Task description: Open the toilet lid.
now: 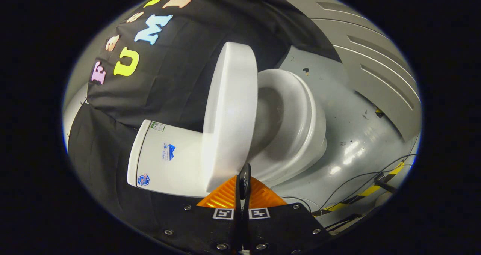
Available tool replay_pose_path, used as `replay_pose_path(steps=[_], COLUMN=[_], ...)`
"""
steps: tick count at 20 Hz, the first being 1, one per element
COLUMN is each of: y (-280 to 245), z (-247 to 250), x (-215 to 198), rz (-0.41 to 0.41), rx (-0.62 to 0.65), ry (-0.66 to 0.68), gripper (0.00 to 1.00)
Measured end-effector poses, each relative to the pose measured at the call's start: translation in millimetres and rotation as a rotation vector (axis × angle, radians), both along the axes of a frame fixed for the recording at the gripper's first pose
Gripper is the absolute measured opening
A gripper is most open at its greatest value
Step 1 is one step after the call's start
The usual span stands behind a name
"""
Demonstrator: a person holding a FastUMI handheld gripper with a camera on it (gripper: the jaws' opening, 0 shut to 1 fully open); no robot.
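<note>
Gripper view: toilet lid raised, standing against tank; seat and bowl exposed beyond it; gripper fingers pressed together, gripping nothing, tips just at lid's lower edge, contact unclear; opening looks done; only pulling clear seems left; cables on floor.

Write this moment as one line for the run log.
lid: raised, leaning toward tank | seat: down, bowl exposed | gripper: fingers together, at lid's edge, contact unclear | floor: cables
</note>
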State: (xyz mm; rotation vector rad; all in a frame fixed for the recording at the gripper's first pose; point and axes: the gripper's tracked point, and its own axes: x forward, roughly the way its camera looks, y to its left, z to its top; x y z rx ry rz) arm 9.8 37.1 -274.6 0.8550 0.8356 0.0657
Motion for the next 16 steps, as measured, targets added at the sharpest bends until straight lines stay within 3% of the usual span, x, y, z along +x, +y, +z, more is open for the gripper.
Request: replay_pose_path(steps=[7, 16], y=[15, 35], z=[34, 62], x=[5, 10], rz=[0.040, 0.007], rx=[-0.125, -0.243], ry=[-0.070, -0.129], gripper=[0.00, 0.00])
